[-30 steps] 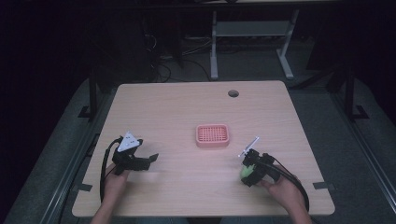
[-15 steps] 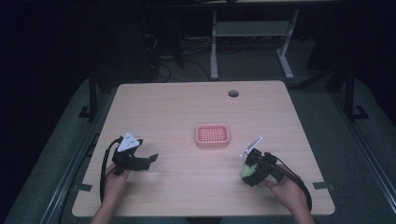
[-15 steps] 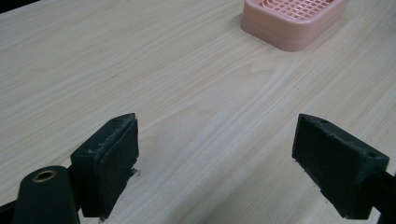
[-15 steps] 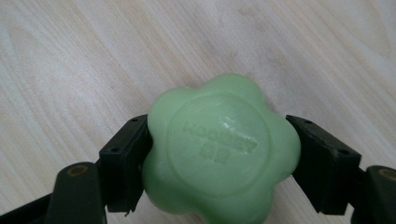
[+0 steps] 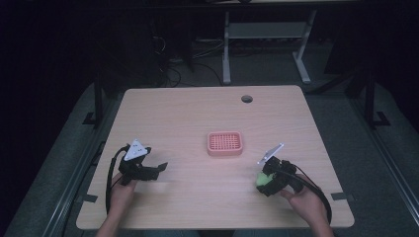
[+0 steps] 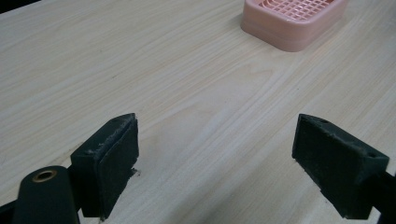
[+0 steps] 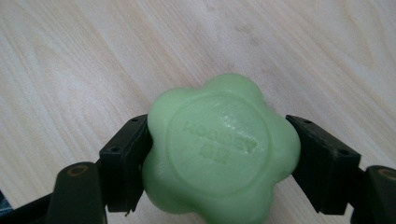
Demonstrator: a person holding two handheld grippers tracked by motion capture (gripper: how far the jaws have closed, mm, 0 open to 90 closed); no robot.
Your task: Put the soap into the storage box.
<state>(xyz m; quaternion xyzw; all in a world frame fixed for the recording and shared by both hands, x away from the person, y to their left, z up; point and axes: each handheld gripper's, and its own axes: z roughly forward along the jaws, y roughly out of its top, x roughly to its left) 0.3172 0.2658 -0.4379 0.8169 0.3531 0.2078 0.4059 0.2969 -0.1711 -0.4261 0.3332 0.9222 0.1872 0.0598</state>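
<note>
The right gripper (image 7: 219, 158) has the green flower-shaped soap (image 7: 219, 151) pinched squarely between its two black jaws, one pad on each side of the bar, embossed face turned up toward the camera. That's a sensible hold: the jaws bite across the widest part, so the slippery bar shouldn't twist out. In the high view the soap (image 5: 263, 179) sits at the near right of the tabletop (image 5: 197, 113), at or just above the wood, hard to tell which, with the right gripper (image 5: 267, 181) angled in from the person's hand at the bottom edge.

Over on the left, the left gripper (image 6: 229, 158) is spread wide with nothing between its pads, only bare wood grain underneath. It hangs low near the front left of the tabletop, well apart from the action, probably just kept out of the way.

And the likely target: the pink soap dish (image 5: 225, 143) sits in the middle of the tabletop, between the two grippers and a little farther out. Its slotted grid top is bare. From the left gripper view the soap dish (image 6: 292, 21) shows up ahead, still with nothing lying in it. I judge the soap is headed there.
</note>
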